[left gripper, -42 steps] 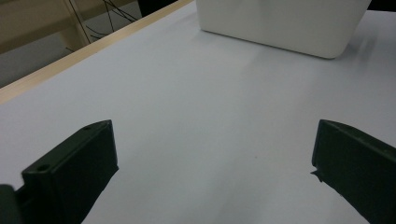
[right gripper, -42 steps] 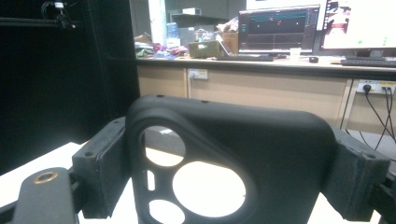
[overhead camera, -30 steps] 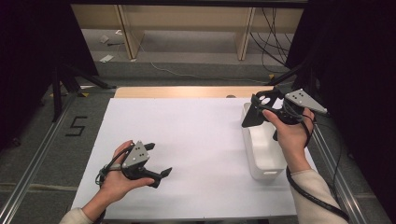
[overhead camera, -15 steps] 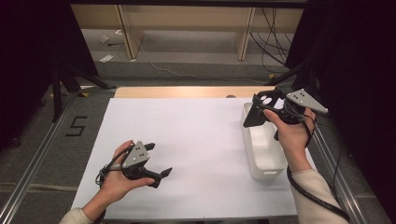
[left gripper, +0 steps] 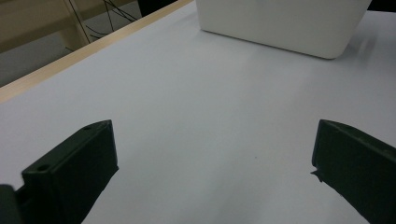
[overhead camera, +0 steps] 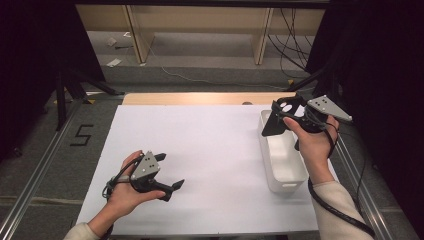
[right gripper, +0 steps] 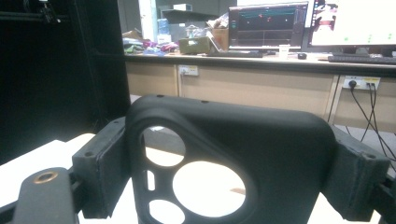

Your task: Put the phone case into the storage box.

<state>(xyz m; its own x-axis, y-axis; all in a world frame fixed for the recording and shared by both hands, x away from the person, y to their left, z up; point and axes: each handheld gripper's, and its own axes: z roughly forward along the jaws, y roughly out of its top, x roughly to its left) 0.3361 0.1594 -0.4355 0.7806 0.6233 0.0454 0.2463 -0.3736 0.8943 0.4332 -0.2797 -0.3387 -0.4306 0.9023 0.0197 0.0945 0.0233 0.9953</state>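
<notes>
1. Black moulded plastic phone case with round camera cut-outs was seen in the high view, held up over the far end of a white rectangular plastic bin at the right side of the bench, which was covered by a white sheet.
2. In that view the right tongs were pinching the case, carried in the person's right hand above the bin and apart from it.
3. The left tongs lay low over the near left part of the white sheet, in the person's left hand, with the jaws spread and nothing between them, well apart from the bin.
4. A strip of bare wood ran along the far edge of the bench beyond the sheet.
5. In the left gripper view the left tongs stood wide apart over plain white sheet, and the white bin stood farther off at the top.
6. In the right gripper view the black case stood upright across the frame, its two short sides clamped between the jaws of the right tongs.
7. Through its largest round cut-out the white bench surface showed, and behind the case stood a long desk with lit monitors.
</notes>
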